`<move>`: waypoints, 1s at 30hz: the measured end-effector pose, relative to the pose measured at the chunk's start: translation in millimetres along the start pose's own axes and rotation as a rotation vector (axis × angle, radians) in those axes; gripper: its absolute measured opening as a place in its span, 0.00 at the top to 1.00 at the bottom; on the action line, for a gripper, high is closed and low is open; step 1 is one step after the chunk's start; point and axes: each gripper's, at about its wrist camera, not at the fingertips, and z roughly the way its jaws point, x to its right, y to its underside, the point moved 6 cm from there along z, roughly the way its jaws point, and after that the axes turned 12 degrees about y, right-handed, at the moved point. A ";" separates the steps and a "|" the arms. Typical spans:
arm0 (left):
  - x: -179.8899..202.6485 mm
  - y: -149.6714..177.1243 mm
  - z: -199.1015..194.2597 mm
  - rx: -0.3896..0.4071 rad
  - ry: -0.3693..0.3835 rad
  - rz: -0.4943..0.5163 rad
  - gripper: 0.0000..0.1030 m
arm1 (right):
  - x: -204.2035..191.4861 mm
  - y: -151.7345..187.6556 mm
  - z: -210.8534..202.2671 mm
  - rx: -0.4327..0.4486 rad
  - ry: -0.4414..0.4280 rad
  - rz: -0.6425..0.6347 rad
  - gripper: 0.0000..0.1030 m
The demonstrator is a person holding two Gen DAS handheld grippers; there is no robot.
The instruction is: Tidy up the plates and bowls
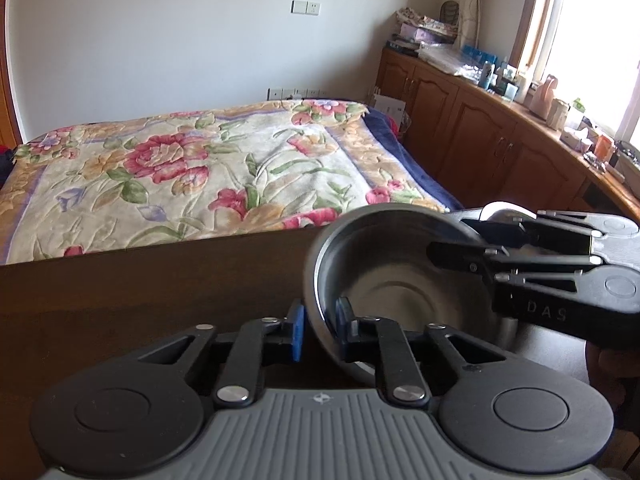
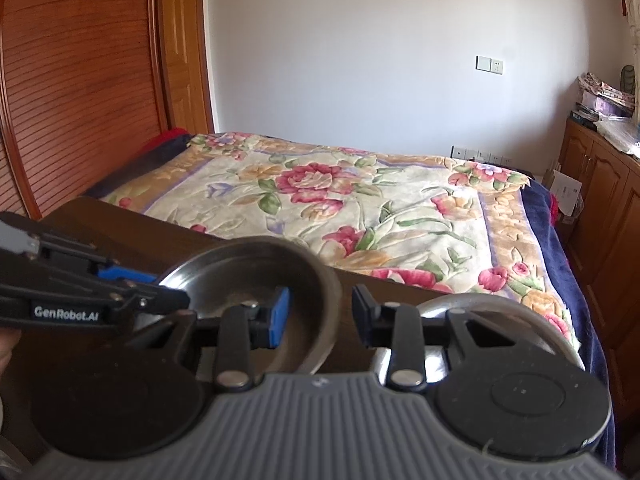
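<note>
Bowl: a steel bowl (image 1: 400,280) sits tilted above the dark wooden table (image 1: 140,300), at about 3 o'clock of the left wrist view and near the centre of the right wrist view (image 2: 256,280).
Bowl facing: round, so it has no long axis; in the left wrist view its mouth tips toward the camera and a little to the right, with the ringed bottom showing inside; in the right wrist view the mouth faces up and toward the camera.
Left gripper: the left gripper (image 1: 320,326) is clamped on the bowl's near-left rim, one blue pad outside the wall and the other inside; seen from the right wrist view it (image 2: 160,284) comes in from 9 o'clock.
Right gripper: the right gripper (image 2: 320,314) straddles the bowl's right wall, its blue pad inside and the black finger outside with a visible gap, so it stands released; in the left wrist view it (image 1: 448,240) reaches in from 3 o'clock, over the rim.
Second bowl: another steel bowl (image 2: 480,308) lies on the table at 4 o'clock of the right wrist view, partly hidden behind the gripper.
Surroundings: a bed with a floral blanket (image 1: 200,172) lies beyond the table at 12 o'clock; wooden cabinets (image 1: 480,132) run along the right side.
</note>
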 end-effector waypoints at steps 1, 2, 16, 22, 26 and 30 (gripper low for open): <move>-0.5 1.2 0.2 -0.003 0.001 -0.002 0.86 | -0.3 0.1 1.2 -0.002 -0.002 -0.001 0.67; -0.7 2.0 -0.2 -0.002 0.005 0.001 0.87 | -1.2 0.4 1.7 -0.006 -0.012 -0.002 0.71; 4.2 0.2 -20.7 0.030 0.016 -0.005 0.90 | -5.7 -2.5 -20.0 0.013 -0.078 0.029 0.83; 14.9 -5.1 -45.3 0.076 0.025 0.014 0.90 | -4.7 -11.3 -42.7 0.055 -0.073 0.035 0.83; 23.9 -8.0 -58.3 0.097 0.030 0.028 0.90 | -3.5 -16.6 -56.4 0.077 -0.065 0.033 0.83; 31.6 -9.7 -71.2 0.115 0.038 0.043 0.90 | -1.4 -18.9 -68.8 0.095 -0.058 0.032 0.83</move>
